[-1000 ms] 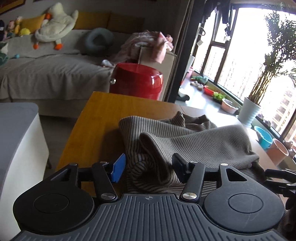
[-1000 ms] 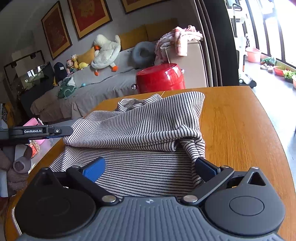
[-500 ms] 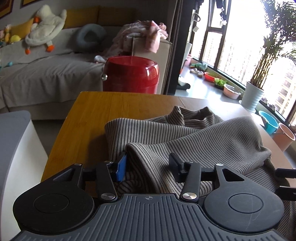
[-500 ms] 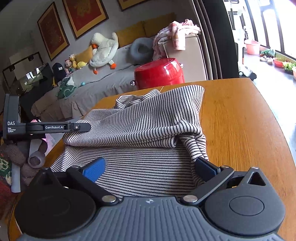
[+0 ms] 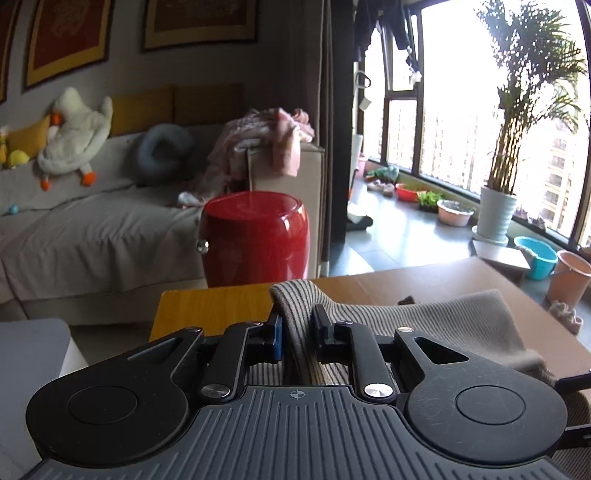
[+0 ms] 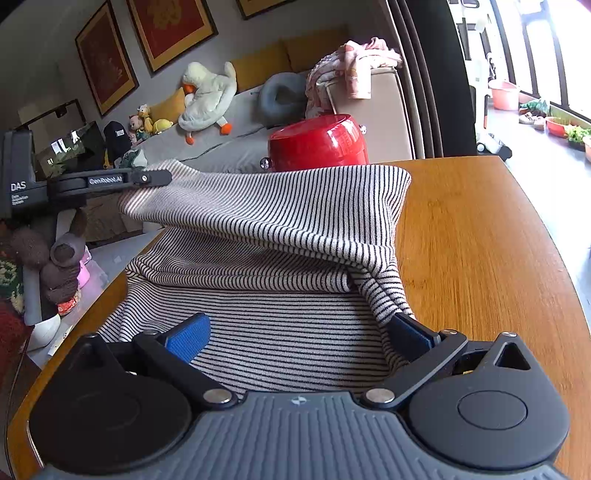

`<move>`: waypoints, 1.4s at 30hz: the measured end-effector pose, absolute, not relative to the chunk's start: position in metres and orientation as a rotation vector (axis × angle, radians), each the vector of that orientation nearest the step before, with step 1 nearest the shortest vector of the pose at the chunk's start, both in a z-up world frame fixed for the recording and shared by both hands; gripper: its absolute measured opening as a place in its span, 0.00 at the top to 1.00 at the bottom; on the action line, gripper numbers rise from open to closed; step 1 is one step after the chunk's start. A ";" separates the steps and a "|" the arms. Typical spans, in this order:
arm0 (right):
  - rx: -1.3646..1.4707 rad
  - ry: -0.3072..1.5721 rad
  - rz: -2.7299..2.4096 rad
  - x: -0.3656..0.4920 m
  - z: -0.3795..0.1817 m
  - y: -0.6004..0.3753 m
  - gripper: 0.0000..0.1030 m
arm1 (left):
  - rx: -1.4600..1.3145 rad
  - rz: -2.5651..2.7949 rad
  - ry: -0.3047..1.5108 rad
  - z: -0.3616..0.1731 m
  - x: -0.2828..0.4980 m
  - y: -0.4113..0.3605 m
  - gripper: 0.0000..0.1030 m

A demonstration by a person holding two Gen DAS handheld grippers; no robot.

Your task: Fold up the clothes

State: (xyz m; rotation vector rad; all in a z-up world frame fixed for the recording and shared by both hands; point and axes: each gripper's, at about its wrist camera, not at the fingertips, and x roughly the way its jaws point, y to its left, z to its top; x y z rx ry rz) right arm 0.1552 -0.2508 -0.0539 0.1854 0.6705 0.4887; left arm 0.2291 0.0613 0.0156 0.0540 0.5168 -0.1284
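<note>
Your left gripper (image 5: pixel 297 338) is closing on a raised fold of the one black-and-cream striped knit garment (image 6: pixel 280 221), which lies on the single round wooden table (image 6: pixel 480 251). Your right gripper (image 6: pixel 299 334) gapes wide, one pad (image 6: pixel 408 326) touching cloth. A thin pinch could slip, dropping the fold crooked.

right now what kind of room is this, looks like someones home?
Most likely a lived-in home living room: a grey sofa with a plush goose on it, framed pictures on the wall, and a potted palm by big windows. The striped garment lies on a wooden table.
</note>
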 end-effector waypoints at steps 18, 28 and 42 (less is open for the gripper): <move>0.154 0.677 0.456 0.154 -0.055 -0.244 0.00 | -0.187 -0.219 0.581 -0.003 0.205 0.080 0.47; 0.039 0.729 0.478 0.156 -0.053 -0.235 0.00 | -0.093 -0.227 0.584 -0.036 0.200 0.053 0.29; -0.201 0.793 0.459 0.136 -0.051 -0.220 0.00 | -0.118 -0.268 0.593 -0.037 0.173 0.035 0.13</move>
